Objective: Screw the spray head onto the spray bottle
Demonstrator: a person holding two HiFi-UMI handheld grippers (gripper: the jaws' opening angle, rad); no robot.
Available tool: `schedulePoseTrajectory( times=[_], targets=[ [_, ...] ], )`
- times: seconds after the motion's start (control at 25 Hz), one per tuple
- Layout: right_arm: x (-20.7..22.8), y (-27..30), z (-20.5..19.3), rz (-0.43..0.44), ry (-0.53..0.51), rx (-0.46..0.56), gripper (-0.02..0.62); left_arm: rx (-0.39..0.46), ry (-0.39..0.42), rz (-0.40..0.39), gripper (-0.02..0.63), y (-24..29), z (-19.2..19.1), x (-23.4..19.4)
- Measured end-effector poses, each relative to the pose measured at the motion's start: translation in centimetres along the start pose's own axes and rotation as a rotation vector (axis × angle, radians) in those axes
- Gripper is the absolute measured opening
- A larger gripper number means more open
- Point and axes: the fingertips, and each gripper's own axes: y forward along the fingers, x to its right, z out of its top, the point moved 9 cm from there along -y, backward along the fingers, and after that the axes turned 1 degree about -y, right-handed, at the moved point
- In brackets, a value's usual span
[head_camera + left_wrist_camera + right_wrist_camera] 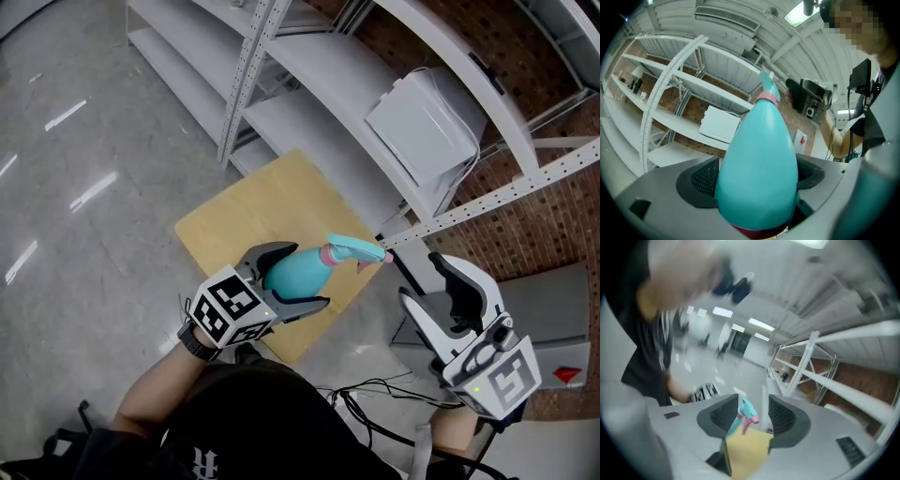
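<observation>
The left hand-held gripper (305, 275) is clamped on the teal spray bottle (292, 272) at frame centre, above the wooden bench (244, 216). The spray head (354, 249) sits on the bottle neck. The right hand-held gripper (424, 278), at lower right, has its jaws apart and empty.

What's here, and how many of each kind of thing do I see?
Grippers: 2 (left gripper, right gripper)
Spray bottle: 1
Wooden board: 1
White box: 1
Total: 5
</observation>
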Motion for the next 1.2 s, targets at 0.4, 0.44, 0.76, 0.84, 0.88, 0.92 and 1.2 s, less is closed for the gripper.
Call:
schedulePoseTrajectory(
  times=[0.4,0.44,0.76,0.84,0.88,0.92,1.2],
  targets=[
    [-0.6,4.4,-7.1,0.344,0.503,0.410,0.245,0.037,-0.058,-0.198,0.453,-0.9,2.9,3.2],
    [-0.7,5.0,-6.7,0.355,0.480,0.409,0.245,0.032,-0.058,-0.206,0.453,-0.7,2.9,3.5],
    [-0.7,6.3,-6.2,0.394,0.402,0.371,0.171,-0.026,-0.011,-0.150,0.453,-0.3,2.3,4.2],
    [-1.0,6.4,-6.0,0.397,0.395,0.356,0.129,-0.025,0.003,-0.125,0.453,-0.6,2.2,4.0],
    [-1.1,6.6,-5.9,0.398,0.394,0.346,0.127,-0.025,0.015,-0.107,0.453,-0.7,2.2,4.0],
    [-1.1,6.7,-5.8,0.395,0.398,0.333,0.127,-0.025,0.032,-0.084,0.453,-0.8,2.3,3.9],
    [-1.2,8.2,-5.0,0.202,0.573,0.196,0.124,-0.007,0.166,0.215,0.452,-1.2,2.6,2.9]
  ],
)
